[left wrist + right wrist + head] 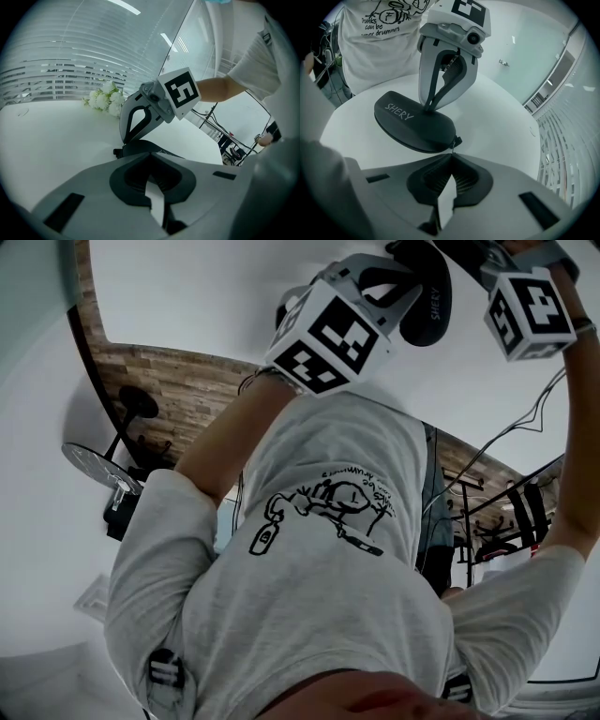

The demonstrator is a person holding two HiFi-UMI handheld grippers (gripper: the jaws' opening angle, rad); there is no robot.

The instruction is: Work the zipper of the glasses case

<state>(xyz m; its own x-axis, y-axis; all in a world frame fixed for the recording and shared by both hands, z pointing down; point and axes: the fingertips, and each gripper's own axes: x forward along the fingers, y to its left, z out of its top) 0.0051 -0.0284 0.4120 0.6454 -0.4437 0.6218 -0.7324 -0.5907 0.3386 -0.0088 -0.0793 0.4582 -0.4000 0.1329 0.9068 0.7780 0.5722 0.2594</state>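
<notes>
The glasses case (412, 126) lies flat on the white counter (497, 122), at the middle of the right gripper view. It is judged light, with a stiffish, smooth shell, so sliding is to be expected unless it is pinned. The left hand-held gripper (428, 107), jaws drawn together, is planted on the case's top toward 12 o'clock; whether any shell is pinched cannot be told. The right hand-held gripper (451, 155) is closed narrow, apparently on the thin zipper pull (457, 139) at the case's 4 o'clock end. That small tab is judged the proper hold, though easily lost.
</notes>
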